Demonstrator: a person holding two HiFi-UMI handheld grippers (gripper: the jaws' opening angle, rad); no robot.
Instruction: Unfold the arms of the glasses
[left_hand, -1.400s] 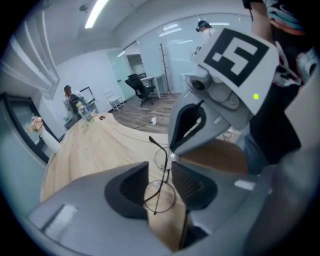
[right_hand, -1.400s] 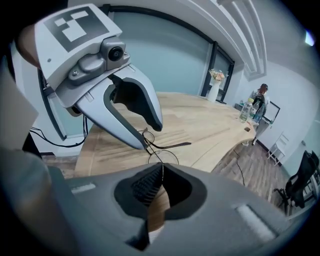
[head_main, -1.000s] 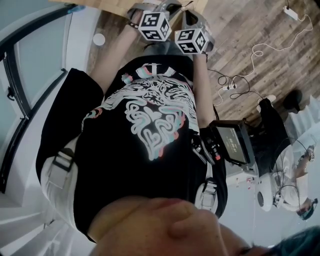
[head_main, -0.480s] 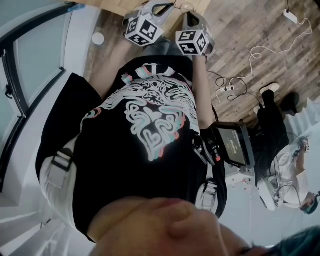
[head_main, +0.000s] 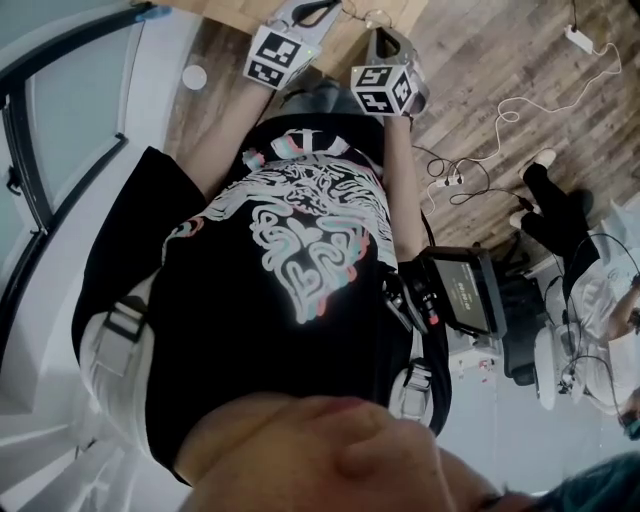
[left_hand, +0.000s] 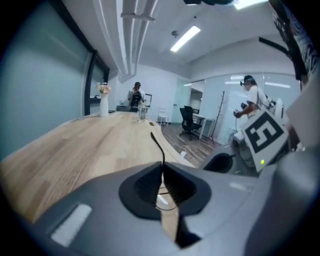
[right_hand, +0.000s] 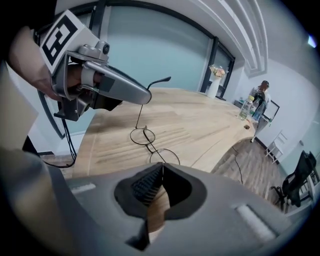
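at left, the left gripper, clamped tight on one thin black arm of the glasses; curved tip of that arm poking up past the jaws, wire rim showing just below them. held over a pale wooden table, angled down toward it. from those jaws, arm running down to a round lens, standing up away from the frame. frame hanging between the two grippers, just above the table or touching it, cannot tell which. second lens just ahead of the right gripper. jaws there pressed together too, with the other thin arm running from the frame straight into their tips. both grippers close together, out in front of the person's black shirt. far beyond the left gripper, a white vase with flowers on the table; beyond the right gripper, a bottle near the table's far edge.
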